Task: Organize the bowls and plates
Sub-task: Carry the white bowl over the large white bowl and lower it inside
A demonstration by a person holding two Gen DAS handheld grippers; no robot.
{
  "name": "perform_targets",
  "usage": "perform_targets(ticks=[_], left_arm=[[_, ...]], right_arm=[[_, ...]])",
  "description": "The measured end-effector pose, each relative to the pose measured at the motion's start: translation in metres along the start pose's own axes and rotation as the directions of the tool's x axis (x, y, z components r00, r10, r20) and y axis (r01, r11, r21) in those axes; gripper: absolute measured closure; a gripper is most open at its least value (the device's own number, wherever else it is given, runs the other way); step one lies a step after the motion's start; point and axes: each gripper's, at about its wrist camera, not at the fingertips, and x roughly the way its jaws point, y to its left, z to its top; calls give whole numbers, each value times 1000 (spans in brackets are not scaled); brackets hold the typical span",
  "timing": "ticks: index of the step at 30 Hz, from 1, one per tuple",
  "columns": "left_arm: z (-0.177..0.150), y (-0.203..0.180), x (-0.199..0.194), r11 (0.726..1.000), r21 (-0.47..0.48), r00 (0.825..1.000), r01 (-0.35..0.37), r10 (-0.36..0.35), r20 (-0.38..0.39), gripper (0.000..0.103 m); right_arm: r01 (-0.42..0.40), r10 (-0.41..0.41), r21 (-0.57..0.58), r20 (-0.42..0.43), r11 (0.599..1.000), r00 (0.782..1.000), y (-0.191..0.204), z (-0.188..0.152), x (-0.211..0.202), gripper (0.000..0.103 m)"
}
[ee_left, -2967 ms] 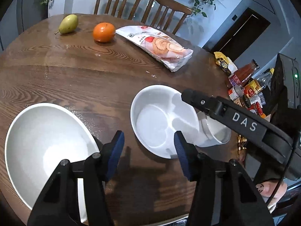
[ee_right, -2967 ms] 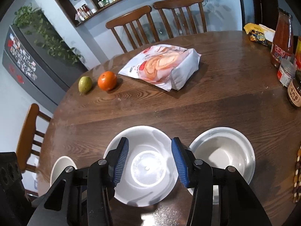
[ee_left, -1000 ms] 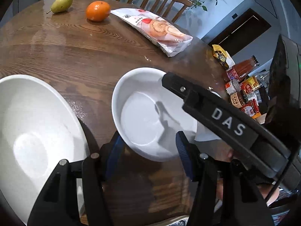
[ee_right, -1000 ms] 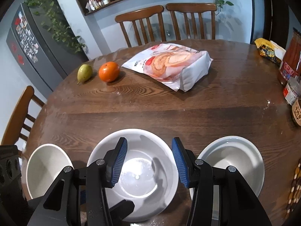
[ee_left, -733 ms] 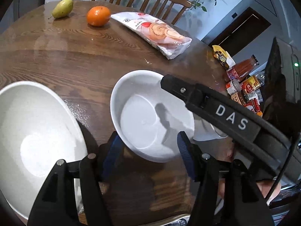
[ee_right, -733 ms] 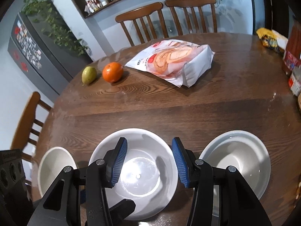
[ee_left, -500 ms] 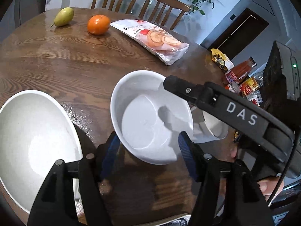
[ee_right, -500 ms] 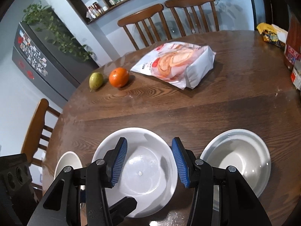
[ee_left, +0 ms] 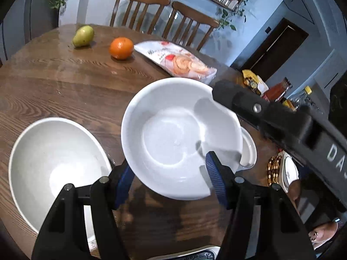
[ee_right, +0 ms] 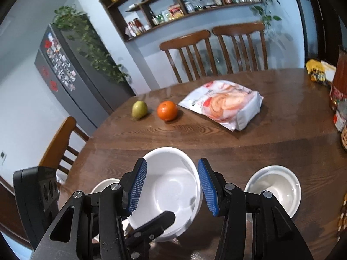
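Observation:
Three white bowls are on the round wooden table (ee_left: 65, 82). My left gripper (ee_left: 168, 164) is shut on the near rim of the middle bowl (ee_left: 173, 134), one finger inside the wall and the other hidden under it. That bowl (ee_right: 173, 186) hangs tilted just above the table. In the right wrist view the left gripper's finger (ee_right: 156, 220) reaches over its rim. My right gripper (ee_right: 172, 162) hovers open above the bowl, and its finger (ee_left: 234, 99) crosses the far right rim. A larger bowl (ee_left: 54, 164) sits to the left and a smaller one (ee_right: 273, 186) to the right.
A pear (ee_left: 83, 35), an orange (ee_left: 121, 48) and a bag of pastries (ee_left: 180, 61) lie at the far side. Sauce bottles and jars (ee_left: 277, 91) crowd the right edge. Two wooden chairs (ee_right: 212, 49) stand behind the table. A person's hand (ee_left: 323, 231) shows at the lower right.
Both grippers have risen. The middle bowl has come up with the left gripper and tilted, and it now covers part of each neighbouring bowl.

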Motion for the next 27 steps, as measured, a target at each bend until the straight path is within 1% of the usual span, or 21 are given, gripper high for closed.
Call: perform_targets(ticks=[6, 10, 14, 23, 27], left_arm=[[4, 3, -15, 1000, -4, 999, -16, 16, 49, 40], [4, 4, -25, 999, -3, 995, -40, 40, 88, 40], [4, 4, -37, 999, 3, 992, -46, 45, 119, 40], [1, 8, -59, 995, 15, 978, -100, 96, 186, 40], [-2, 14, -66, 991, 5, 971, -130, 126, 202, 40]], right_arm=[[-15, 15, -3, 11, 1000, 1000, 6, 0, -5, 51], [-45, 45, -11, 19, 999, 999, 13, 0, -10, 51], [-42, 43, -14, 30, 999, 999, 19, -1, -13, 51], [-106, 107, -25, 47, 994, 993, 32, -3, -17, 51], [-138, 139, -30, 32, 990, 990, 40, -6, -12, 51]])
